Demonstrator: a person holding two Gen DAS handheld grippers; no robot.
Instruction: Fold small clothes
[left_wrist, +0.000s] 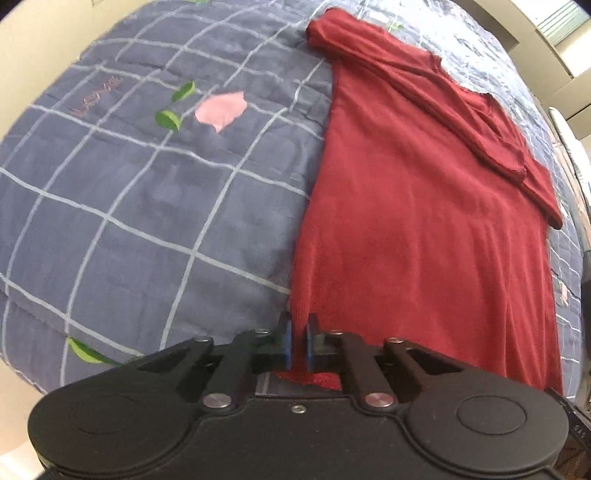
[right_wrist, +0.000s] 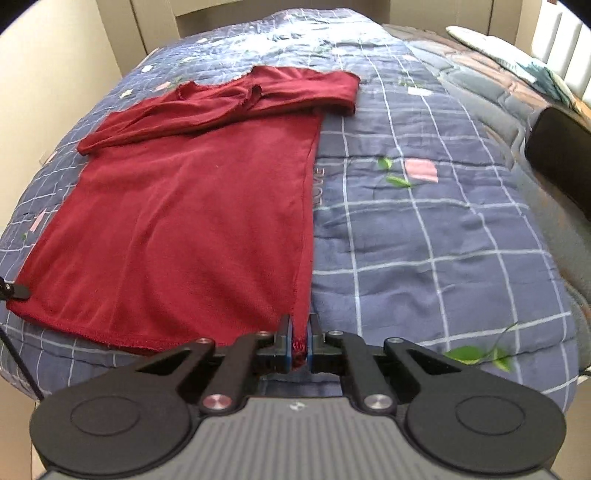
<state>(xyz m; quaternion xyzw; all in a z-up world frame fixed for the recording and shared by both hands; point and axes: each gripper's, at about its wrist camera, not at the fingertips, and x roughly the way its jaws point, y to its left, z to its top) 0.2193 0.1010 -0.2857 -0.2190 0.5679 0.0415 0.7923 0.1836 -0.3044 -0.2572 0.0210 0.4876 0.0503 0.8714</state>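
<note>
A dark red long-sleeved shirt (left_wrist: 424, 221) lies flat on a blue checked quilt (left_wrist: 129, 221), with its sleeves folded across the chest at the far end. My left gripper (left_wrist: 298, 332) is shut on the shirt's near left hem corner. In the right wrist view the same shirt (right_wrist: 192, 221) lies left of centre. My right gripper (right_wrist: 299, 332) is shut on its near right hem corner, with red cloth between the blue pads. The tip of the left gripper (right_wrist: 14, 290) shows at the shirt's far-left hem corner.
The quilt (right_wrist: 424, 240) covers a bed and carries printed leaves and pink patches. A black object (right_wrist: 561, 162) lies at the right edge of the bed. A pillow (right_wrist: 517, 59) lies at the far right. Pale walls border the bed.
</note>
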